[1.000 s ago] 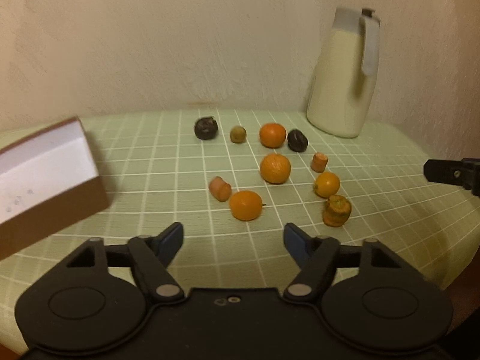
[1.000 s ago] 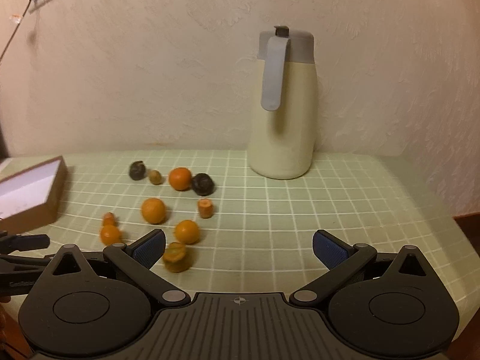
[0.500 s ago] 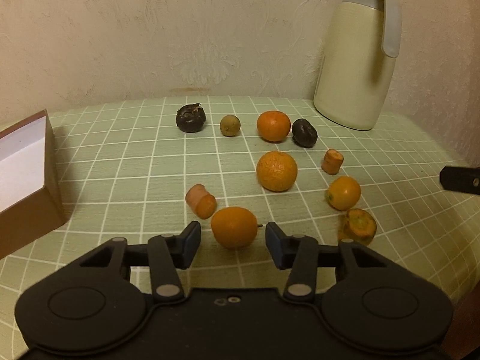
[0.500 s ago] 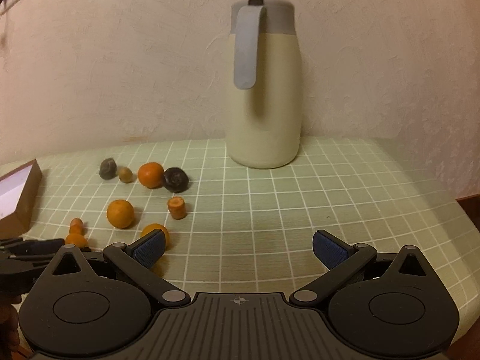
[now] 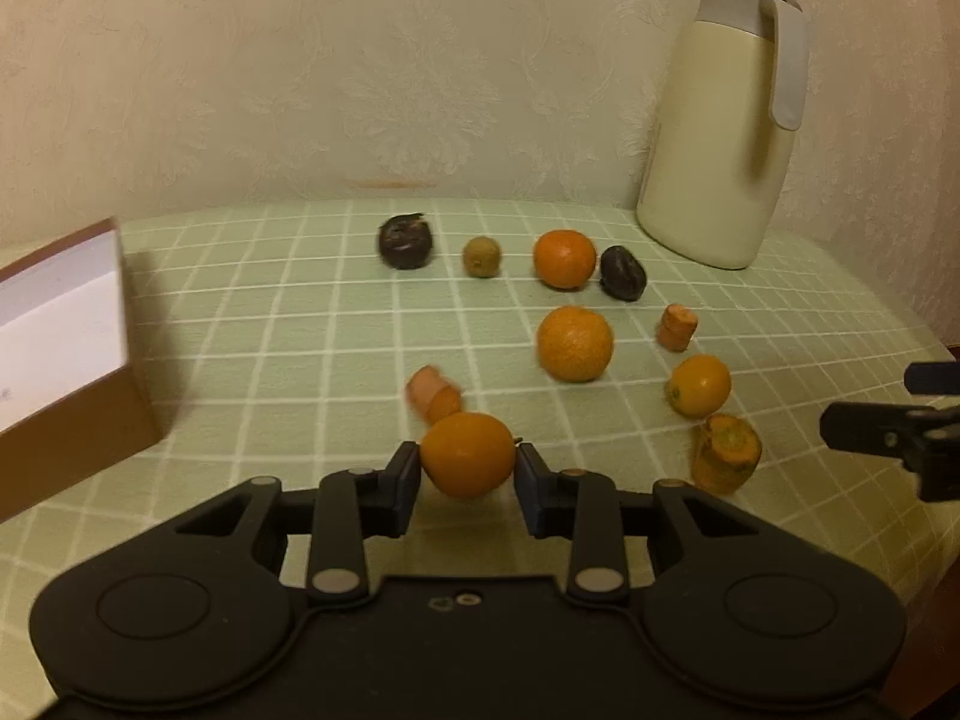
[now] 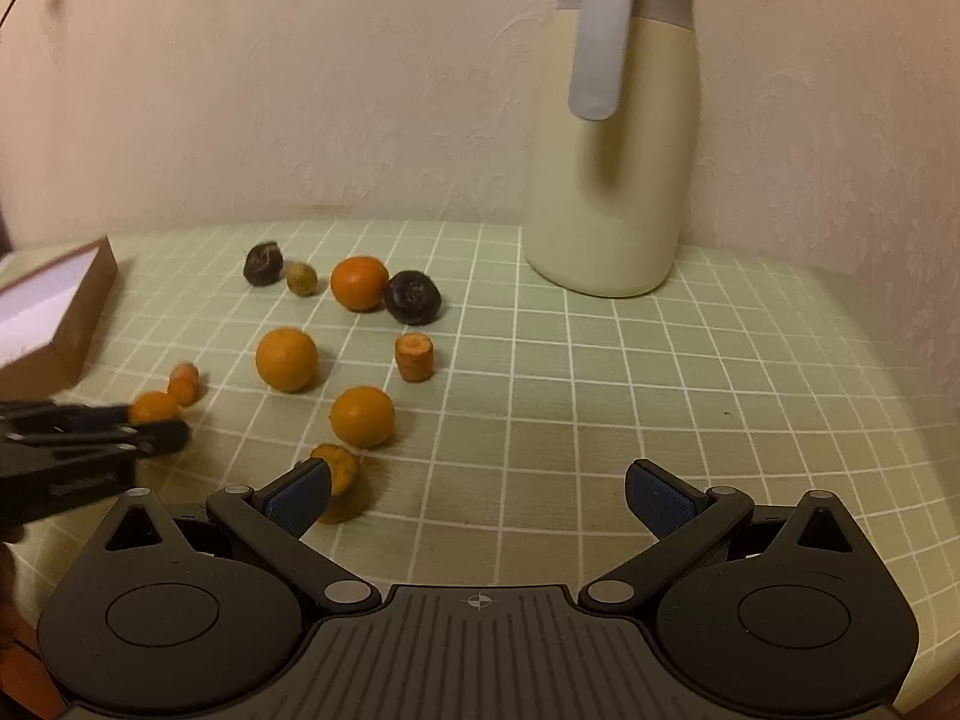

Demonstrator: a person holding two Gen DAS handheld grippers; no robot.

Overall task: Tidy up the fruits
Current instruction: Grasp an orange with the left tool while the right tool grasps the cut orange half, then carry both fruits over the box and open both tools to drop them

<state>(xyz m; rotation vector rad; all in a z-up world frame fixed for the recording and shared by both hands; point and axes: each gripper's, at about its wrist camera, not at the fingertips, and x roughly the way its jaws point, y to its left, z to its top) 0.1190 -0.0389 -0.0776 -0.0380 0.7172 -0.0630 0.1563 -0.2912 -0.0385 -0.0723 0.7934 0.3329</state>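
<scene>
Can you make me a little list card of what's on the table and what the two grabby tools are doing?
left tool: shut on orange fruit
right tool: open, holding nothing
box: brown, white inside, at the left
jug: cream, grey handle, upright by the wall
other fruit: three more orange ones, two dark ones, one small greenish one
carrot pieces: three, one standing on end
tablecloth: green with white grid
</scene>
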